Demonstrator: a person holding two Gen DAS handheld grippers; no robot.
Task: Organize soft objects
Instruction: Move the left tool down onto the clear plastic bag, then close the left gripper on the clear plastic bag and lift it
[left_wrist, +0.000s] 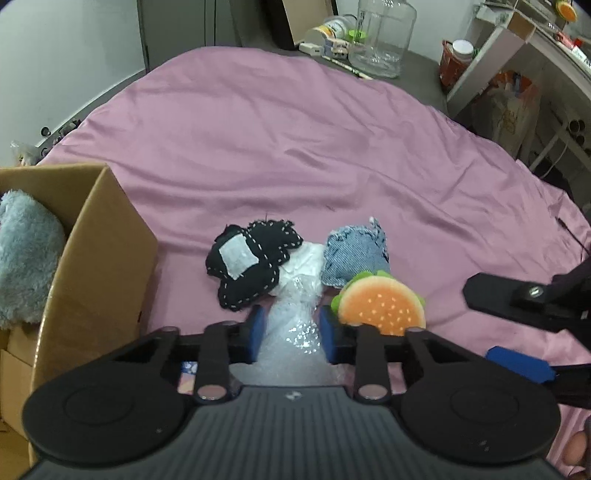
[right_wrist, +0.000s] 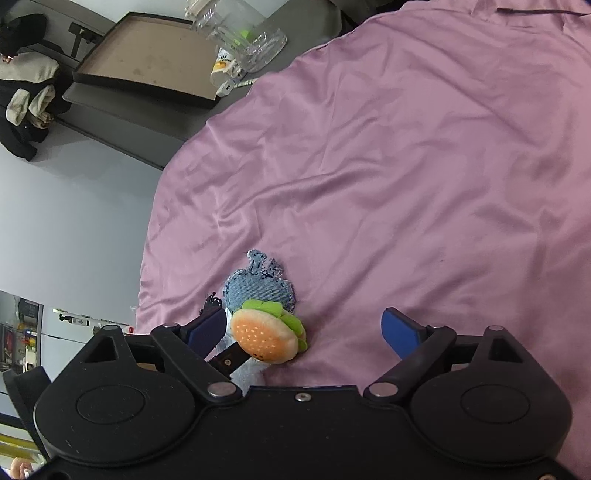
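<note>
- The left gripper (left_wrist: 291, 334) sits low in the centre of the left wrist view, its blue pads (left_wrist: 256, 332) clenched on a wad of clear bubble wrap (left_wrist: 291, 332) that bulges up between them.
- Touching the wrap's upper left is a black stitched plush with a white patch (left_wrist: 251, 266); at its upper right lies a denim plush (left_wrist: 354, 254), and a burger plush (left_wrist: 382, 304) rests just beside the right-hand pad.
- A cardboard box (left_wrist: 99, 266) stands at the left edge of that view, near the black plush, with a grey fluffy item (left_wrist: 26, 258) inside it.
- The right gripper (right_wrist: 304, 332) is released, its jaws spread wide over the cloth in the lower centre of the right wrist view; the burger plush (right_wrist: 267, 338) lies against its left-hand pad (right_wrist: 207, 330), with bare cloth out to the other pad.
- The denim plush (right_wrist: 260, 286) lies just above the burger, touching it.
- The pink cloth (left_wrist: 295, 147) spreads wide and bare above the pile, wrinkled, up to its curved far edge.
- Beyond that edge, at the upper right of the left wrist view, stands a clear glass jar (left_wrist: 382, 37) among small clutter.
- In the right wrist view the cloth's left edge (right_wrist: 155, 221) falls away just left of the plush toys.
</note>
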